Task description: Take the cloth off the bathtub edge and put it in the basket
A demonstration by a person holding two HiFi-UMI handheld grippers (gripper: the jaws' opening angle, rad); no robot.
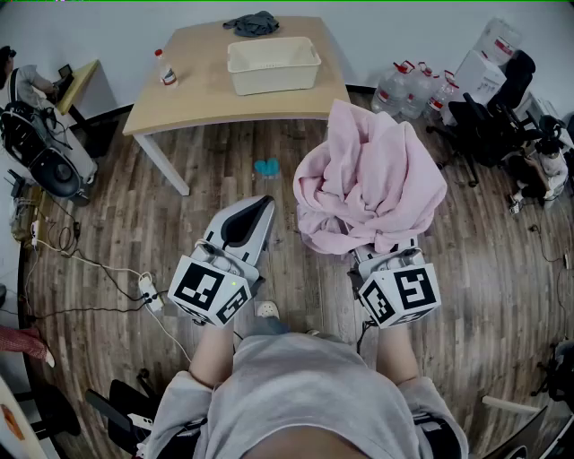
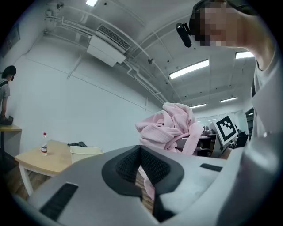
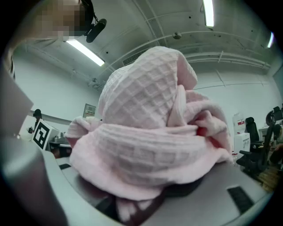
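A bunched pink waffle cloth [image 1: 368, 179] is heaped over my right gripper [image 1: 381, 246], whose jaws point upward and are buried in it. In the right gripper view the pink cloth [image 3: 150, 132] fills the picture and a fold runs down between the jaws, which stand wide around the bundle. My left gripper [image 1: 263, 204] is to its left, shut and empty, with the pink cloth [image 2: 170, 123] showing beyond its tips [image 2: 140, 148]. The cream basket [image 1: 273, 79] sits on the wooden table [image 1: 197, 99] ahead, well beyond both grippers. No bathtub is in view.
A small bottle [image 1: 166, 70] and a dark cloth [image 1: 253, 23] are also on the table. A blue scrap [image 1: 266, 167] lies on the wood floor. Water bottles [image 1: 408, 85] and office chairs [image 1: 502, 108] crowd the right; a power strip [image 1: 148, 291] and cables lie left.
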